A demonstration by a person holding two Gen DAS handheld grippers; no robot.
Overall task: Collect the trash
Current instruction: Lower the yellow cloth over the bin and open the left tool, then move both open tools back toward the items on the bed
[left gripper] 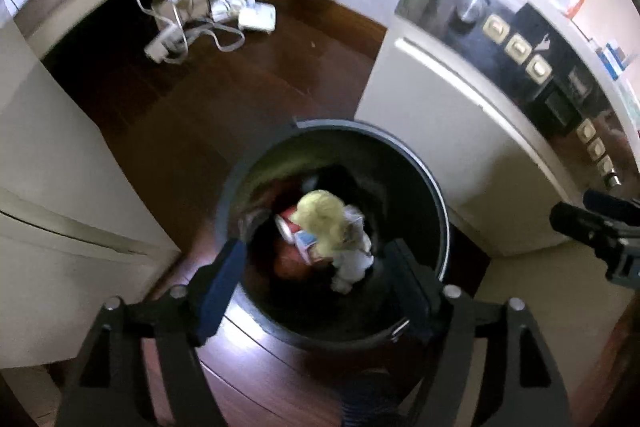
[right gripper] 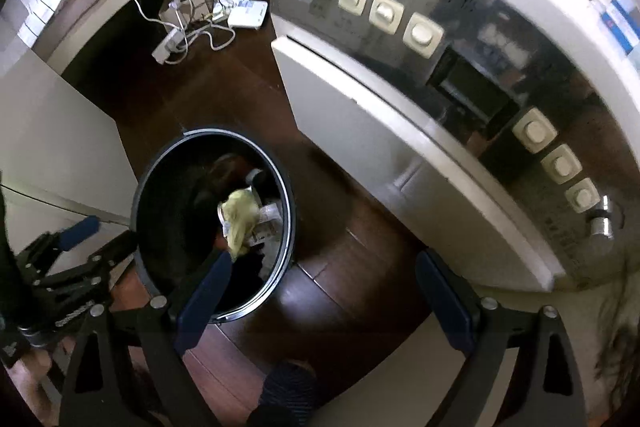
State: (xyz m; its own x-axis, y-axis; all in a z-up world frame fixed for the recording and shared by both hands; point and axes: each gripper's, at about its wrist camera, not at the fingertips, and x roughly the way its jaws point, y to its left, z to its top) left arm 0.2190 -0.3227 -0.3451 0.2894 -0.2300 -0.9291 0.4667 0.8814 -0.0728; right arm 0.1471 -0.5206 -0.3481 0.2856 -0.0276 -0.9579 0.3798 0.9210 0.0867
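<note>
Your left claw is hanging over the black bin with its jaws standing apart, nothing between them. Inside the bin a yellow crumpled wad is lying on top of a red-and-white can and pale paper scraps. Your right claw is pointing at the dark wooden floor just beside the bin, jaws wide and empty. The white appliance is standing near the bin.
</note>
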